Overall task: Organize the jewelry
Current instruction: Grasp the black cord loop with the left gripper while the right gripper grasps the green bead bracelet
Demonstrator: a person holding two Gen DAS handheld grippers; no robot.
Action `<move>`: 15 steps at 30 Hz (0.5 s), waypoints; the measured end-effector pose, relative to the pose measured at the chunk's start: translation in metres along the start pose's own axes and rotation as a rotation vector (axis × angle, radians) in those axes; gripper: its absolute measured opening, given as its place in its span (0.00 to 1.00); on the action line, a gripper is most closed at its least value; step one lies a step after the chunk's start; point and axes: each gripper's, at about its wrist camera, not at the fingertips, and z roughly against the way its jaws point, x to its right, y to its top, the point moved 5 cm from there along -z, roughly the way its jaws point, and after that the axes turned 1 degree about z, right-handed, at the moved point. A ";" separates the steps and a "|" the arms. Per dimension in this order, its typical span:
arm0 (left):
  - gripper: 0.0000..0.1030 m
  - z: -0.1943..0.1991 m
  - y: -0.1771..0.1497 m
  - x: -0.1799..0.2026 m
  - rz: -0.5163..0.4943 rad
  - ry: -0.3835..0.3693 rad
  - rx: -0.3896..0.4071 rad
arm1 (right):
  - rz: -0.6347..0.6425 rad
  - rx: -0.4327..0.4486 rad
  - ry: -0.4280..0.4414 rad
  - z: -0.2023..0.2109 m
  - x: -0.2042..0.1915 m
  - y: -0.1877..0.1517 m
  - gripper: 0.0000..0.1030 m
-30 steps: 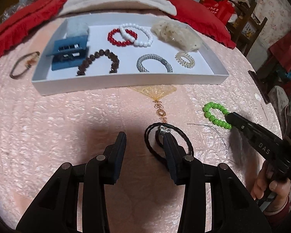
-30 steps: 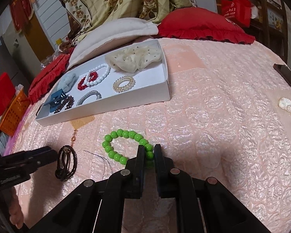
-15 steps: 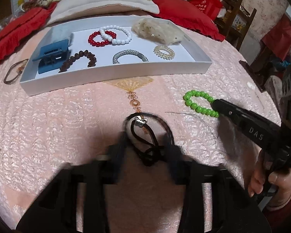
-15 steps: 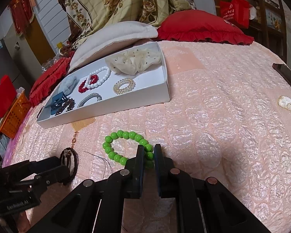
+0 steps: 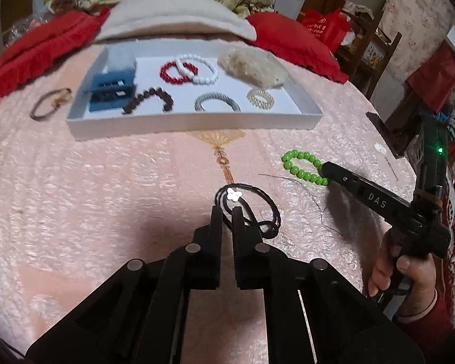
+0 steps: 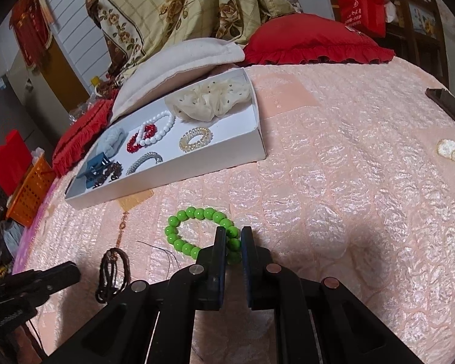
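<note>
left gripper [image 5: 226,212] just closed on black cord bracelet [image 5: 251,209]; right gripper [image 5: 326,171] reads "das".

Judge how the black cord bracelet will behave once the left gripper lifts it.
Probably floppy: the black cord bracelet lies in loose thin loops, so it should dangle from the left gripper. Likely light. Its small charm may swing.
</note>
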 end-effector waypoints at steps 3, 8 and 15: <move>0.05 0.004 -0.001 0.002 -0.015 -0.031 -0.002 | -0.008 0.018 0.009 0.009 -0.002 0.002 0.09; 0.13 -0.005 -0.010 0.020 -0.085 -0.066 -0.044 | -0.013 0.016 0.024 0.017 -0.006 0.003 0.09; 0.49 -0.020 -0.014 0.033 -0.152 -0.066 -0.029 | -0.020 0.016 0.036 0.023 -0.006 -0.002 0.09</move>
